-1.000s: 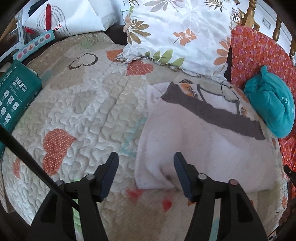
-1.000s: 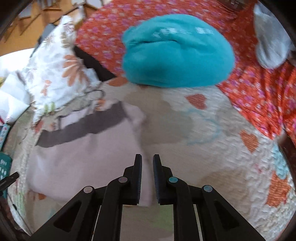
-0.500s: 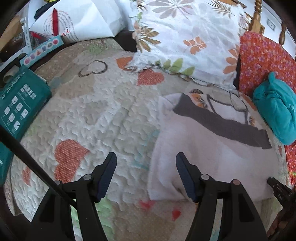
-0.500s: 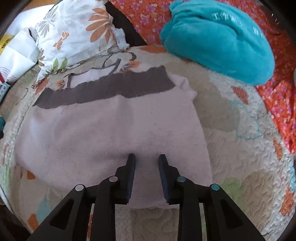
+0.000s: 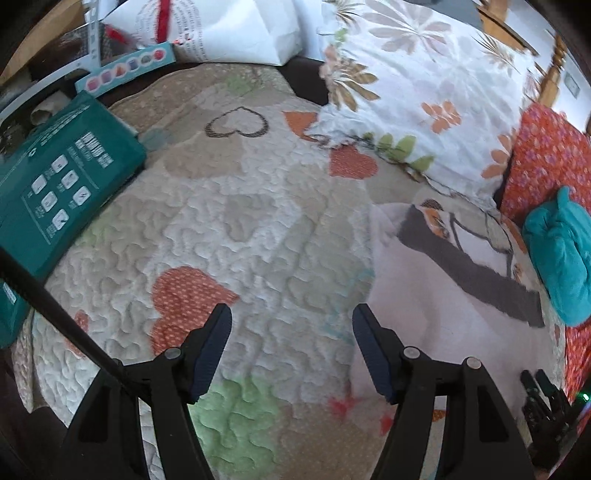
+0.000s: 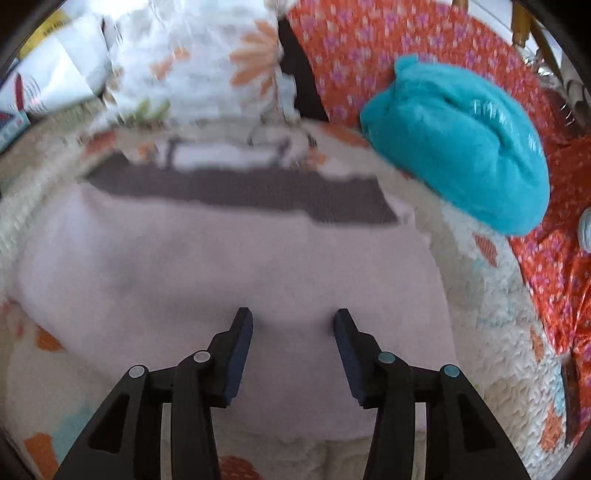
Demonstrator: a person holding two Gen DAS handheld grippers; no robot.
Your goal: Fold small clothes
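Note:
A small pale pink garment (image 6: 229, 266) with a dark grey band (image 6: 251, 192) at its far edge lies flat on the quilted bedspread (image 5: 229, 229). It also shows at the right of the left wrist view (image 5: 436, 325). My right gripper (image 6: 293, 321) is open, its fingers over the garment's near half, holding nothing. My left gripper (image 5: 291, 325) is open and empty over the quilt, just left of the garment's left edge. The right gripper's tips (image 5: 537, 384) show at the lower right of the left wrist view.
A teal bundled cloth (image 6: 465, 147) lies right of the garment on an orange floral cover (image 6: 369, 48). A floral pillow (image 5: 417, 96) sits behind the garment. A green box (image 5: 55, 184) lies at the left and a white bag (image 5: 229, 29) at the back.
My right gripper has swung left over the garment and opened from nearly shut to wide. My left gripper has shifted left, off the garment and over the quilt.

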